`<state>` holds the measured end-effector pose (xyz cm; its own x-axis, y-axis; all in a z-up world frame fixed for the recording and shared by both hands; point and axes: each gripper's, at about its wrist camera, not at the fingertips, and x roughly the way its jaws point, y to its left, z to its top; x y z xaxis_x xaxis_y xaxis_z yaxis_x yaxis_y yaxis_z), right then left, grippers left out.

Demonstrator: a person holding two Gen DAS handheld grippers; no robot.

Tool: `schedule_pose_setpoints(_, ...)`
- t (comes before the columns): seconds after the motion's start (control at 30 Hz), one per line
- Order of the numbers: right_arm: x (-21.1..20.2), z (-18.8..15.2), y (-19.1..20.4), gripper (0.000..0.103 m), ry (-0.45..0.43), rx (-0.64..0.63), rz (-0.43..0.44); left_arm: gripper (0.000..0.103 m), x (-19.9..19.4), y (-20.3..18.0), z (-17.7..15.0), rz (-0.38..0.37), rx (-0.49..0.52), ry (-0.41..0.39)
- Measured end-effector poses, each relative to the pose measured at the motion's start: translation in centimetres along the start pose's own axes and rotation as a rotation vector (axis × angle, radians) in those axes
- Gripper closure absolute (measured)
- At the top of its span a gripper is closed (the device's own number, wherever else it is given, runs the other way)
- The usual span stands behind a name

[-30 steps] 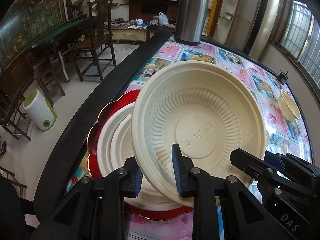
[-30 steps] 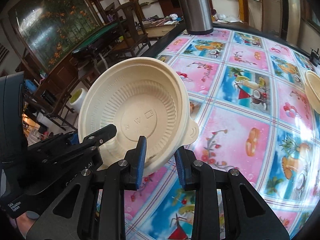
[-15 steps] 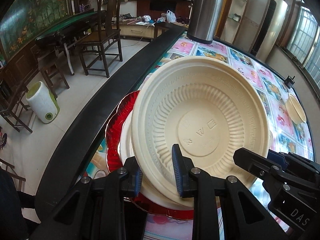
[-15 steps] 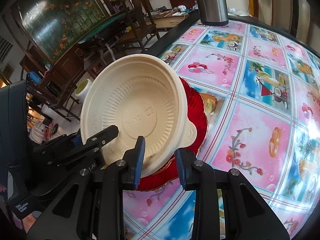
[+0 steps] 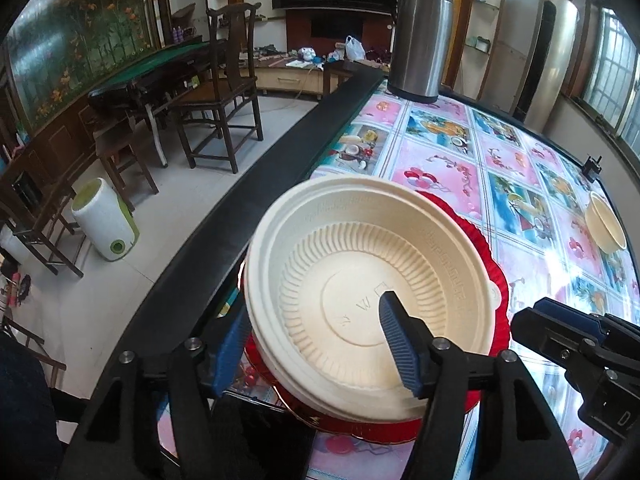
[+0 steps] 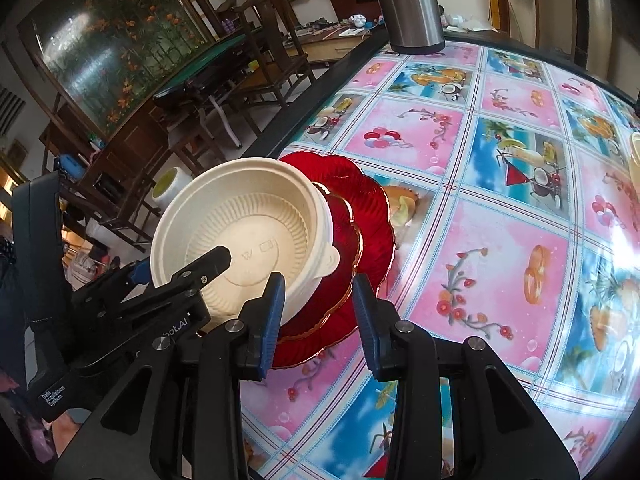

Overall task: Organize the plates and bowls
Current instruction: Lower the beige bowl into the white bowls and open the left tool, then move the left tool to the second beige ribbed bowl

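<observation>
A cream ribbed bowl [image 5: 360,280] [image 6: 240,220] rests nested on other cream dishes, on top of stacked red plates [image 5: 494,268] [image 6: 368,200] near the table's left edge. My left gripper [image 5: 314,344] [image 6: 176,268] straddles the bowl's near rim, one finger outside and one over the inside. Its jaws are opening wide and the pads stand off the rim. My right gripper [image 6: 318,316] [image 5: 548,316] sits at the bowl's right side. Its jaws are opening too, and only the red plate shows in the gap between them.
A second cream bowl [image 5: 604,222] [image 6: 634,156] sits far right on the patterned tablecloth. A steel thermos [image 5: 420,40] [image 6: 408,4] stands at the far end. The table's black edge [image 5: 280,160] runs along the left, with chairs and floor beyond.
The cream bowl was held tilted by both grippers and has come down level onto the stack on the red plates. Both grippers have let go, the left spreading much wider.
</observation>
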<state>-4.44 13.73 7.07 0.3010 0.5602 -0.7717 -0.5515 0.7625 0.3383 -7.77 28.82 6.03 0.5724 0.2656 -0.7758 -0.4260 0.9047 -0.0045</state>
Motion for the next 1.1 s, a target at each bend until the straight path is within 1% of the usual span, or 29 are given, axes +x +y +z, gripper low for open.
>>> schedule_pose_setpoints(0.1, -0.5, -0.2, -0.5, 0.068, -0.012, 0.013, 0.004, 0.035, -0.8, 0.2, 0.3, 0.009, -0.004, -0.037)
schedule_pose_setpoints(0.23, -0.7, -0.3, -1.3, 0.068, -0.017, 0.036, 0.015, 0.035, -1.3, 0.2, 0.6, 0.01, -0.008, -0.054)
schedule_pose_setpoints(0.37, -1.0, -0.5, -1.6, 0.068, -0.021, 0.039, 0.017, 0.035, -1.9, -0.7, 0.6, 0.007, 0.004, -0.069)
schedule_pose_setpoints(0.57, -1.8, -0.9, -3.0, 0.068, -0.035, 0.059, 0.0, 0.034, -3.5, -3.0, 0.7, -0.035, 0.035, -0.098)
schedule_pose_setpoints(0.6, -2.1, -0.9, -3.4, 0.068, -0.04, 0.069, -0.004, 0.032, -3.7, -3.4, 0.7, -0.041, 0.04, -0.105)
schedule_pose_setpoints(0.63, -2.4, -1.0, -3.9, 0.068, -0.046, 0.079, -0.008, 0.026, -4.0, -4.0, 0.8, -0.044, 0.048, -0.116)
schedule_pose_setpoints(0.67, -2.7, -1.1, -4.5, 0.068, -0.052, 0.09, -0.015, 0.023, -4.2, -4.6, 0.7, -0.047, 0.054, -0.127)
schedule_pose_setpoints(0.7, -3.0, -1.1, -5.0, 0.067, -0.057, 0.1, -0.021, 0.023, -4.5, -5.2, 0.7, -0.048, 0.061, -0.14)
schedule_pose_setpoints(0.77, -3.7, -1.4, -6.3, 0.054, -0.067, 0.124, -0.037, 0.022, -5.0, -6.5, 0.7, -0.028, 0.085, -0.169)
schedule_pose_setpoints(0.8, -4.1, -1.6, -7.0, 0.053, -0.073, 0.137, -0.043, 0.022, -5.4, -7.0, 0.8, -0.023, 0.098, -0.184)
schedule_pose_setpoints(0.83, -4.4, -1.7, -7.7, 0.053, -0.077, 0.152, -0.049, 0.022, -5.7, -7.4, 0.8, -0.018, 0.108, -0.197)
schedule_pose_setpoints(0.93, -4.9, -2.0, -9.4, 0.053, -0.088, 0.191, -0.043, 0.022, -6.0, -7.5, 1.2, -0.019, 0.109, -0.198)
schedule_pose_setpoints(0.97, -5.1, -2.0, -9.7, 0.053, -0.091, 0.2, -0.035, 0.022, -6.0, -7.4, 1.3, -0.021, 0.105, -0.198)
schedule_pose_setpoints(1.07, -5.4, -2.2, -10.2, 0.053, -0.102, 0.206, -0.023, 0.022, -6.2, -7.1, 1.5, 0.01, 0.102, -0.208)
schedule_pose_setpoints(1.1, -5.4, -2.2, -10.2, 0.053, -0.102, 0.206, -0.021, 0.022, -6.3, -6.8, 1.6, 0.009, 0.094, -0.212)
